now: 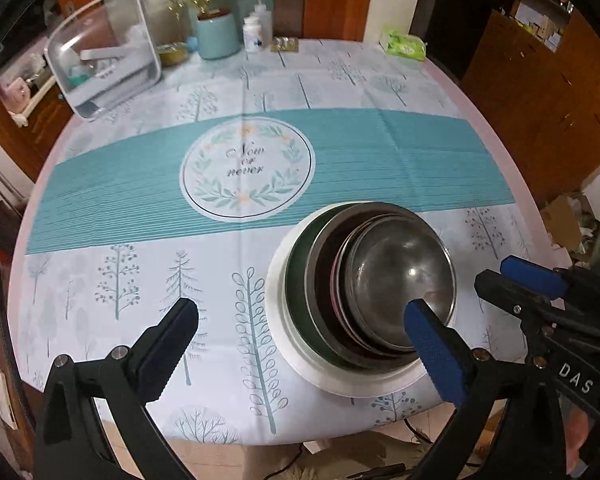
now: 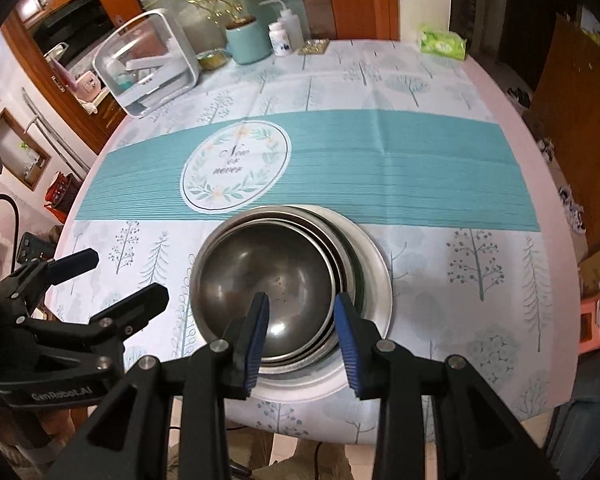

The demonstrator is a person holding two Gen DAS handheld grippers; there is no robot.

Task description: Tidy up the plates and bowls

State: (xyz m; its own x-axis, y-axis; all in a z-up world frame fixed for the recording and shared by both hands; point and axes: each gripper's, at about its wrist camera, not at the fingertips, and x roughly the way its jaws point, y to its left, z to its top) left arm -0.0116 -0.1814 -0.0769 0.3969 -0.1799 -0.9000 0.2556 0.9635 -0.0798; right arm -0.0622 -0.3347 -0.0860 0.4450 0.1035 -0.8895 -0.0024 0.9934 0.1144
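Steel bowls (image 2: 266,280) sit nested on a white plate (image 2: 380,276) just ahead of my right gripper (image 2: 302,330) (jaws apart, nothing held); my left gripper (image 1: 300,344) gapes wide beside them.

Soft, even indoor light falls on my counter (image 1: 340,80), which is bright at the middle while the room around it sinks into dim brown. A small glare spot sits in the steel bowl (image 1: 404,280), with only faint shadows nearby. The fisheye bends the edges hard, corners go black, and my near fingers (image 2: 256,332) look slightly soft.
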